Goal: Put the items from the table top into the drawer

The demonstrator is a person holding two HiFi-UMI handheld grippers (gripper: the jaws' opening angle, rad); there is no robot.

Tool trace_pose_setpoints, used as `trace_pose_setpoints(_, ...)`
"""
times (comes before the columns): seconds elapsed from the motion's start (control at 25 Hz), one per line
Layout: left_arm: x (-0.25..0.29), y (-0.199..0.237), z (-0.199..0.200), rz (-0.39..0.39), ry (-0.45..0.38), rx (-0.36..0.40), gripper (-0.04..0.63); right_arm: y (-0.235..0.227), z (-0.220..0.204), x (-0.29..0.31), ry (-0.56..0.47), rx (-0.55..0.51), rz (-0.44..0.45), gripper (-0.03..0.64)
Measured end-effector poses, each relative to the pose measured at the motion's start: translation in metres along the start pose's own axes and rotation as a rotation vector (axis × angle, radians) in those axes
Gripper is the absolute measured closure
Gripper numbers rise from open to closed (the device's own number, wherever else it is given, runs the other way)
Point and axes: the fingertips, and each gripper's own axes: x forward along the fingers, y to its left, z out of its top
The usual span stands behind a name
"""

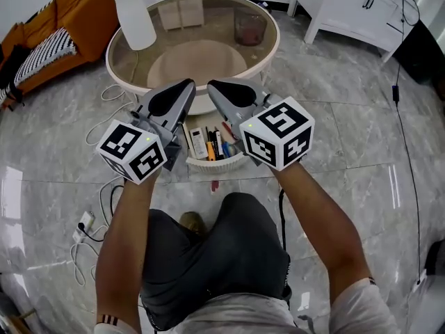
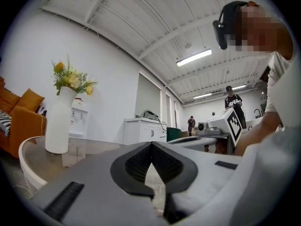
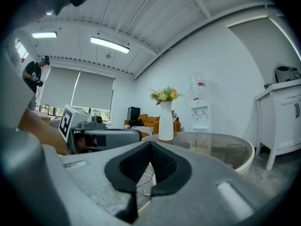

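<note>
The round glass table (image 1: 268, 58) has its white drawer (image 1: 212, 165) pulled open at the front. In the drawer lie a white remote (image 1: 198, 143) and several pens (image 1: 212, 147). A white vase (image 1: 133, 16) with yellow flowers stands on the table top. My left gripper (image 1: 188, 84) and right gripper (image 1: 211, 84) hover side by side above the drawer, tips nearly touching. Both are shut with nothing in them. The left gripper view has closed jaws (image 2: 151, 144), the vase (image 2: 59, 126) and the right gripper's marker cube (image 2: 233, 124). The right gripper view has closed jaws (image 3: 150, 143) and the vase (image 3: 165, 121).
An orange sofa (image 1: 66, 30) stands at the left and a white cabinet (image 1: 358, 12) at the right. A dark bin (image 1: 250, 28) shows through the glass. Cables (image 1: 104, 96) and a small red thing (image 1: 215, 185) lie on the marble floor. People stand in the background.
</note>
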Motion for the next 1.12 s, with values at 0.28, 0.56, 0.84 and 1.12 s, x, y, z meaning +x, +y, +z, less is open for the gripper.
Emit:
trace_pose_setpoints(0.28,0.000,-0.004,0.001,0.019,0.013,0.027,0.595,0.002,0.005,-0.002,-0.025,-0.014,-0.016,0.617)
trace_pose_setpoints(0.56,0.000,0.004,0.011,0.016,-0.026,0.033,0.596,0.002,0.010,0.002,-0.026,-0.030,-0.023,0.617)
trace_pose_setpoints(0.84,0.003,0.014,0.049,0.035,0.004,0.034,0.595,-0.009,0.054,0.000,-0.026,0.003,-0.062,0.617)
trace_pose_setpoints(1.12,0.005,0.013,0.123,0.032,-0.005,0.081,0.595,0.000,0.136,0.003,-0.091,-0.066,-0.058,0.617)
